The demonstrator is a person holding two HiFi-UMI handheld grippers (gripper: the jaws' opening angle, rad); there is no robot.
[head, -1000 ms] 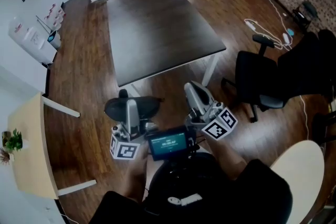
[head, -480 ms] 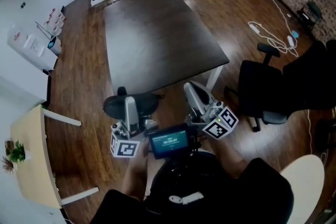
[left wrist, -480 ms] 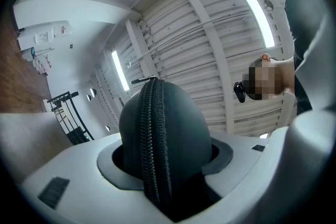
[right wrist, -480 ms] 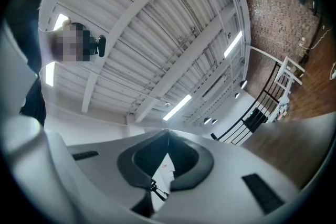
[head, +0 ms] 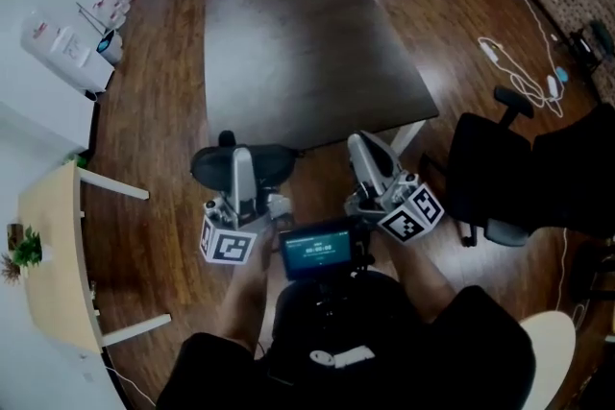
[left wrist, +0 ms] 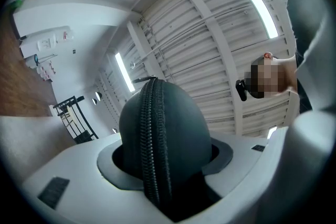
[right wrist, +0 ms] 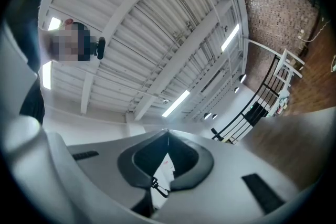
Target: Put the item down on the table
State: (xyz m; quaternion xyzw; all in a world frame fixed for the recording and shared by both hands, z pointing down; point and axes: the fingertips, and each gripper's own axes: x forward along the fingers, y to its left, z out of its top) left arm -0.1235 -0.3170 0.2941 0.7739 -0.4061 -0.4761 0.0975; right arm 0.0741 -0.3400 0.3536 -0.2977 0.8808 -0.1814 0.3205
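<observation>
The left gripper has its jaws wide and pressed on a round black case with a zip. The case is up in the air, just in front of the near edge of the dark table, not on it. The right gripper is close beside it, with its jaws closed together. Brown floor lies below.

Zip case closer to tbl
</observation>
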